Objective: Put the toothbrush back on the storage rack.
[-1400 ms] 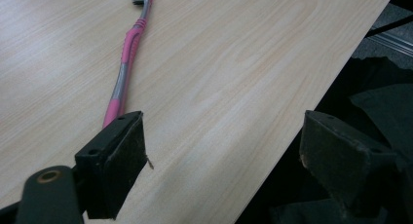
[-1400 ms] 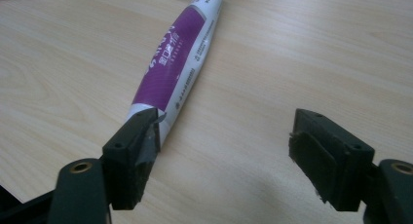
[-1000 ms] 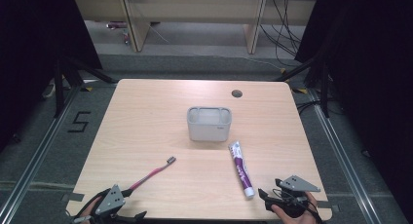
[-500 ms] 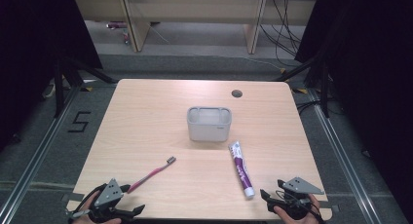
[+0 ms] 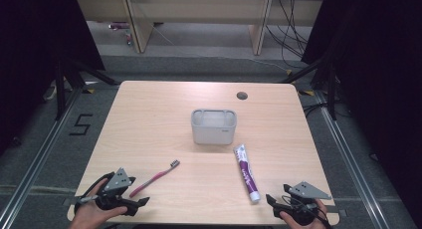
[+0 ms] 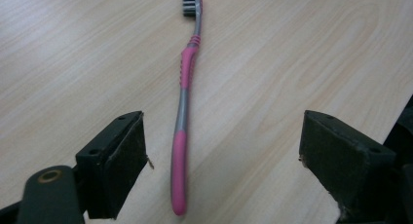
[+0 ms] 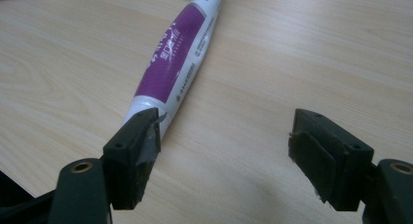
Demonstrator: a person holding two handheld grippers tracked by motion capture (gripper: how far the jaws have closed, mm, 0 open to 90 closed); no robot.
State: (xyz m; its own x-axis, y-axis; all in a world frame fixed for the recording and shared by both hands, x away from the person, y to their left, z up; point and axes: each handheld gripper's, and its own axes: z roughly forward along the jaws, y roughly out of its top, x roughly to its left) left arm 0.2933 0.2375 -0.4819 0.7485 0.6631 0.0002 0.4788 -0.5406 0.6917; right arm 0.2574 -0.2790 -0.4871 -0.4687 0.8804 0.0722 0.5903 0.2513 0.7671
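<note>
- From the high view we see a pale wooden worktop [image 5: 149,124] with a grey holder box [image 5: 213,126] at its centre.
- The pink toothbrush [image 5: 155,177] lies flat at about 7 o'clock from the box, bristle head pointing up toward 1 o'clock.
- The purple and white toothpaste tube [image 5: 247,172] lies flat at about 5 o'clock from the box, its cap end nearest the worktop's near edge.
- Our left tool [image 5: 130,203] sits at the near left corner, just beside the toothbrush handle's end; our right tool [image 5: 272,205] sits at the near right, just beside the tube's cap.
- The left gripper view adds what the high view cannot: the jaws stand wide apart, holding nothing, with the toothbrush [image 6: 184,102] handle's end lying between them, closer to the left jaw.
- The right gripper view shows jaws wide apart and empty; the toothpaste tube [image 7: 175,61] runs away toward 12 o'clock, its near end hidden behind the left jaw. Whether they touch, we cannot tell.
</note>
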